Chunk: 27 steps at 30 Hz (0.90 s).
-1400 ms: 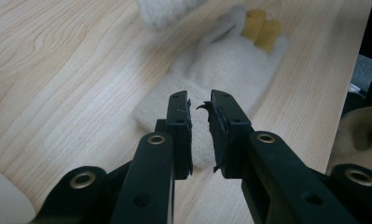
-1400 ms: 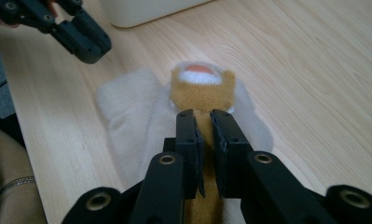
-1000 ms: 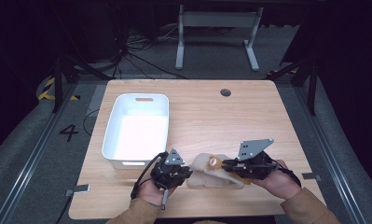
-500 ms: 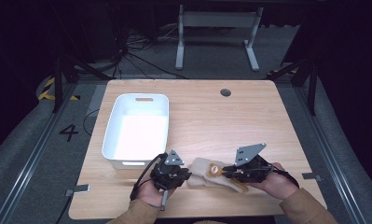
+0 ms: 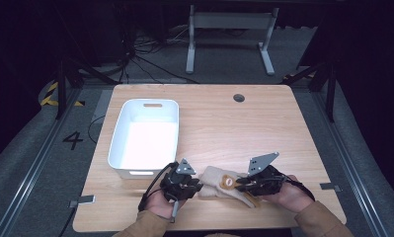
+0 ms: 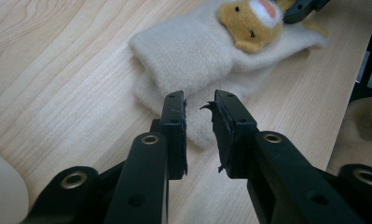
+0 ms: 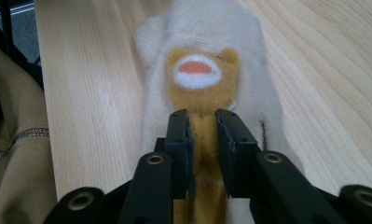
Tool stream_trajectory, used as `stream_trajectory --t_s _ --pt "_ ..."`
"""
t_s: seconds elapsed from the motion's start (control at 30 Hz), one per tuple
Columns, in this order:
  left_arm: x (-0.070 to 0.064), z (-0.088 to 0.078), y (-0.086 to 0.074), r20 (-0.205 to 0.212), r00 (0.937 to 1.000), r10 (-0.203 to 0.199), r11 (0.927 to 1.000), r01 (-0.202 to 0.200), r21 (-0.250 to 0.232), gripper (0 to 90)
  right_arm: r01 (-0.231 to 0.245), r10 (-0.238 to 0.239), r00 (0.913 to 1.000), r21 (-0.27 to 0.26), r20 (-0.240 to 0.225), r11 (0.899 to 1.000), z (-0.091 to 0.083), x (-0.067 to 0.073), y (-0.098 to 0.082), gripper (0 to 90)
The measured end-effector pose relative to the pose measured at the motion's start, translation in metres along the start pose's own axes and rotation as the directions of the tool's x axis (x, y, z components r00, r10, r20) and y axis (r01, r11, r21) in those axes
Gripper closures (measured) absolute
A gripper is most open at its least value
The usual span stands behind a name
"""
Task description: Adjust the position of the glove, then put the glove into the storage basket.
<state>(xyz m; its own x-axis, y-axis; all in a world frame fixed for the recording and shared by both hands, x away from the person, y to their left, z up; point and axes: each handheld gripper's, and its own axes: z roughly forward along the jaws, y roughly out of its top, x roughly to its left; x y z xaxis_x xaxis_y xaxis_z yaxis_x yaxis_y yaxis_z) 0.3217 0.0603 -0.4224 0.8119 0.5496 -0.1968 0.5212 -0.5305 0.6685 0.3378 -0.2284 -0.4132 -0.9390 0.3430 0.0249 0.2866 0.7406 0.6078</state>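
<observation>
A cream fleece sock (image 5: pixel 219 183) with a tan bear face (image 5: pixel 228 182) lies flat on the near edge of the wooden table (image 5: pixel 224 123), between your two hands and just in front of the white plastic bin (image 5: pixel 144 136). Your left gripper (image 5: pixel 188 183) sits at the sock's plain end, its jaws a narrow gap apart with cream fabric between them, having just eased open slightly. Your right gripper (image 5: pixel 240 182) straddles the tan strip behind the bear's head (image 7: pixel 201 77), its jaws also just opening; whether the pads (image 7: pixel 182 149) press the cloth cannot be told.
</observation>
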Motion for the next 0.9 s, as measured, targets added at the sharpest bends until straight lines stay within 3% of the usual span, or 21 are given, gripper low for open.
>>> stream_trajectory --t_s 0.07,0.1,0.2,0.3,0.33,0.37,0.47,0.63,0.67,0.7,0.9 --pt "0.000 0.000 0.000 0.001 1.0000 0.000 1.0000 0.000 -0.002 72.8 -0.013 0.013 0.9999 -0.006 -0.003 1.000 -0.002 0.000 0.000 71.7" --pt "0.000 0.000 0.000 0.005 1.0000 -0.001 1.0000 0.001 -0.008 71.5 -0.036 0.036 0.9993 -0.020 0.000 0.999 -0.005 0.000 -0.001 66.4" --pt "0.001 0.001 0.001 0.011 0.9999 -0.001 1.0000 0.001 -0.002 69.8 -0.044 0.044 0.9989 -0.040 0.015 0.998 -0.010 0.000 -0.003 63.1" --pt "0.001 0.002 0.002 0.019 0.9998 0.003 1.0000 -0.003 0.003 68.6 -0.110 0.114 0.9925 -0.084 0.044 0.990 -0.022 -0.004 -0.010 61.4" --pt "0.001 0.002 0.002 0.019 0.9998 0.003 1.0000 -0.003 0.003 68.1 -0.110 0.114 0.9925 -0.084 0.044 0.990 -0.022 -0.004 -0.010 61.4" --pt "0.001 0.003 0.003 0.019 0.9998 0.008 1.0000 -0.008 0.005 67.7 -0.147 0.153 0.9861 -0.095 0.065 0.985 -0.026 -0.007 -0.015 61.2" --pt "0.001 0.004 0.004 0.022 0.9997 0.008 0.9999 -0.008 0.012 67.2 -0.188 0.197 0.9759 -0.097 0.093 0.977 -0.029 -0.009 -0.022 61.3" --pt "0.002 0.005 0.004 0.025 0.9996 0.010 0.9998 -0.011 0.018 66.9 -0.209 0.220 0.9674 -0.097 0.124 0.973 -0.032 -0.011 -0.032 61.4" --pt "0.002 0.005 0.004 0.026 0.9996 0.009 0.9998 -0.009 0.020 66.9 -0.238 0.250 0.9578 -0.094 0.143 0.967 -0.035 -0.012 -0.038 61.7" --pt "0.001 0.005 0.004 0.022 0.9997 0.012 0.9996 -0.012 0.026 67.0 -0.249 0.261 0.9543 -0.095 0.147 0.964 -0.036 -0.013 -0.040 62.2" --pt "0.003 0.008 0.004 0.025 0.9997 0.005 0.9990 -0.006 0.045 66.4 -0.288 0.298 0.9404 -0.081 0.164 0.954 -0.044 -0.012 -0.057 63.1"
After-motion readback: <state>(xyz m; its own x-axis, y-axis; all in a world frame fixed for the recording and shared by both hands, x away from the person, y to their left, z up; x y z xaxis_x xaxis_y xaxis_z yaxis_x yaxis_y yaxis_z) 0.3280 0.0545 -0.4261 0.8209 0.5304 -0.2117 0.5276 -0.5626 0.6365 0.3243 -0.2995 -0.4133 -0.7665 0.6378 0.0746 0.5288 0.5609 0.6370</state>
